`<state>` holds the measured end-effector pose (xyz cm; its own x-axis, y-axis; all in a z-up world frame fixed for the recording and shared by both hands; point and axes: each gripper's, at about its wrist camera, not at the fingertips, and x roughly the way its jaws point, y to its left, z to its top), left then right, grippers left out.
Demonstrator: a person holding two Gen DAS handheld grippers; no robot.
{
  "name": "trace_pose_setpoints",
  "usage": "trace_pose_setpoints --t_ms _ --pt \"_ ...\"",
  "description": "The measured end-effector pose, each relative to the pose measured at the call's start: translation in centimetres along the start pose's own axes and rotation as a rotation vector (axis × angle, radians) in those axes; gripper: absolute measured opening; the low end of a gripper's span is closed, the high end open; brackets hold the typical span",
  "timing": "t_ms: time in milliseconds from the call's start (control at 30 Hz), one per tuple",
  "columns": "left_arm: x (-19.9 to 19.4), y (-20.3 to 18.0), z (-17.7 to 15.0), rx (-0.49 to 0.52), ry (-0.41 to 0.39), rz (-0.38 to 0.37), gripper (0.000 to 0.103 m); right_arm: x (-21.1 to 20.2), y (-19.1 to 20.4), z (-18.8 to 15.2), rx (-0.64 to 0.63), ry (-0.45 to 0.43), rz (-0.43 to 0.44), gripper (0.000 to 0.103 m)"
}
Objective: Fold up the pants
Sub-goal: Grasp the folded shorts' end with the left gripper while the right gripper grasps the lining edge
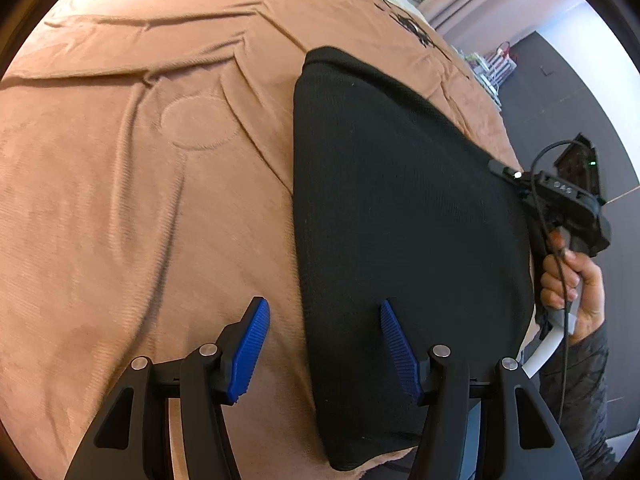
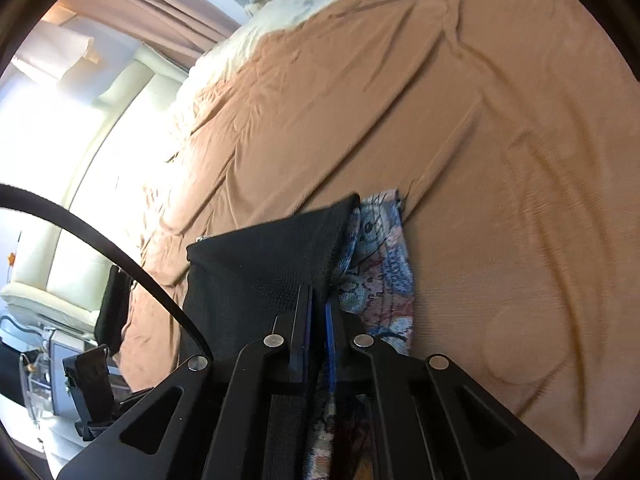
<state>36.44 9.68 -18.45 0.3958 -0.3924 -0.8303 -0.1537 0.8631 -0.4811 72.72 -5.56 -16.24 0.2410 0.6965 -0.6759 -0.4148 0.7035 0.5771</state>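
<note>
Lying on a tan bedspread (image 1: 132, 200), the black pants (image 1: 400, 220) already look folded into a compact, roughly triangular slab, its edges mostly straight and its surface flat in the left wrist view. That suggests at least one fold is behind us, though how many layers sit in the stack cannot be told from here.

Over the near left edge of the pants hangs the left gripper (image 1: 324, 348), jaws standing apart with nothing between them: one blue pad (image 1: 252, 344) is over bare bedspread, the other over the black cloth, and whether either touches the fabric is not clear.

At the right side of the pants, the right gripper (image 2: 316, 320) is pinched tight on a lifted edge of the black fabric, which rises to a peak just ahead of its fingertips. Beside that fold, toward the right, a patterned blue and pink cloth (image 2: 384, 256) shows; whether it is the pants' lining or a separate piece underneath cannot be settled. From the left wrist view the person's hand (image 1: 568, 280) is seen holding the handle of that right gripper at the bed's edge.

My reading: the job is past its middle. What seems left is carrying the pinched edge across for another fold, then pressing the stack flat and letting go. The left side has not yet taken hold of anything.
</note>
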Motion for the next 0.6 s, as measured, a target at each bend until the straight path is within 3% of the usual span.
trace_pose_setpoints --t_ms 267,433,600 --pt "0.7 -0.4 -0.5 0.006 0.043 -0.014 0.047 -1.6 0.0 -2.2 -0.001 -0.040 -0.115 0.002" --pt "0.8 -0.6 -0.9 0.008 0.077 -0.045 0.024 0.1 0.7 -2.1 -0.014 -0.007 -0.156 0.002" --pt "0.4 -1.4 -1.0 0.023 0.087 -0.064 0.021 -0.1 2.3 -0.7 -0.036 -0.041 -0.208 0.002"
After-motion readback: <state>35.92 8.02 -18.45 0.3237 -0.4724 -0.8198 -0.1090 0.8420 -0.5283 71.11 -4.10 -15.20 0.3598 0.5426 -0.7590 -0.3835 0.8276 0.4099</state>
